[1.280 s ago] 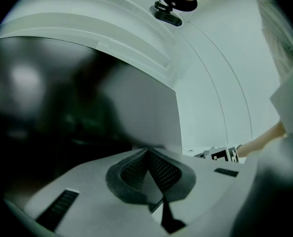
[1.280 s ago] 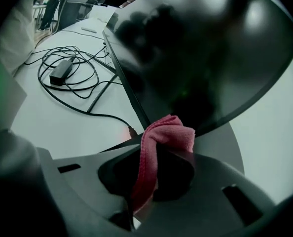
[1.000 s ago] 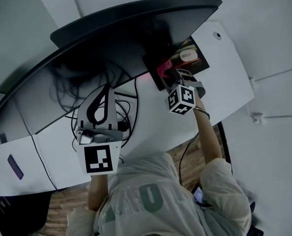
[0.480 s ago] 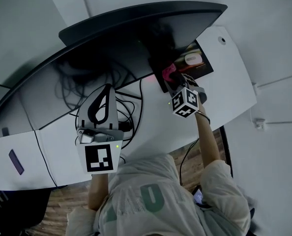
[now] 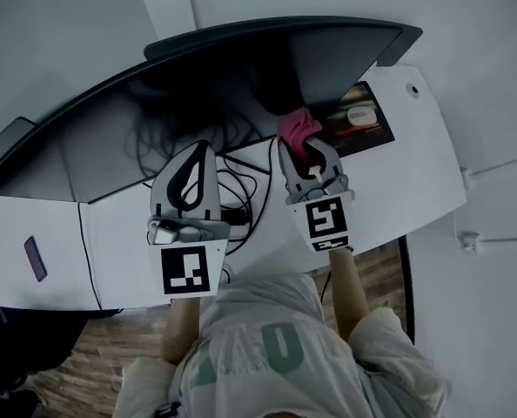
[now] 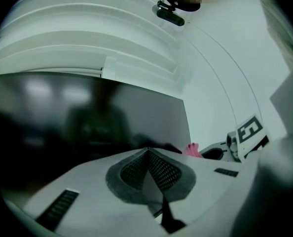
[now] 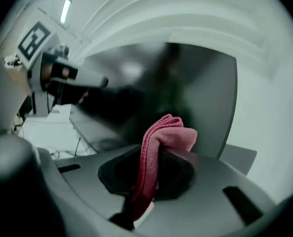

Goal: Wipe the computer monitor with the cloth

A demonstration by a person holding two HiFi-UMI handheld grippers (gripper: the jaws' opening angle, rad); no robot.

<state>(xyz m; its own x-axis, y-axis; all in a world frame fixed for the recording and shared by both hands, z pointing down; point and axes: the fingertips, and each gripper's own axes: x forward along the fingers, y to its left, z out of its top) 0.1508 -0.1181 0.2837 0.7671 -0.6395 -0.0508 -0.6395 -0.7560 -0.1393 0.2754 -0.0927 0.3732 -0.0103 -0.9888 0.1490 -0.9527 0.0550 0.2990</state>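
Observation:
A wide curved dark monitor [image 5: 198, 94] stands across the white desk [image 5: 415, 172]; its screen also fills the left gripper view [image 6: 87, 117] and the right gripper view [image 7: 186, 88]. A pink cloth [image 5: 298, 129] is pinched in my right gripper [image 5: 304, 151], which is shut on it and holds it up near the screen's right part; the cloth [image 7: 159, 147] sticks out between the jaws. My left gripper [image 5: 193, 168] hovers over the desk in front of the screen's middle, shut with nothing in it [image 6: 149, 164].
Black cables [image 5: 237, 185] lie tangled on the desk under the screen. A dark tray with small items [image 5: 363, 120] sits at the right behind the monitor. A purple phone [image 5: 34, 258] lies at the far left. The desk's front edge is close to the person's body.
My right gripper has swung left and forward from the tray area, carrying the pink cloth up toward the screen. The left gripper has shifted slightly right.

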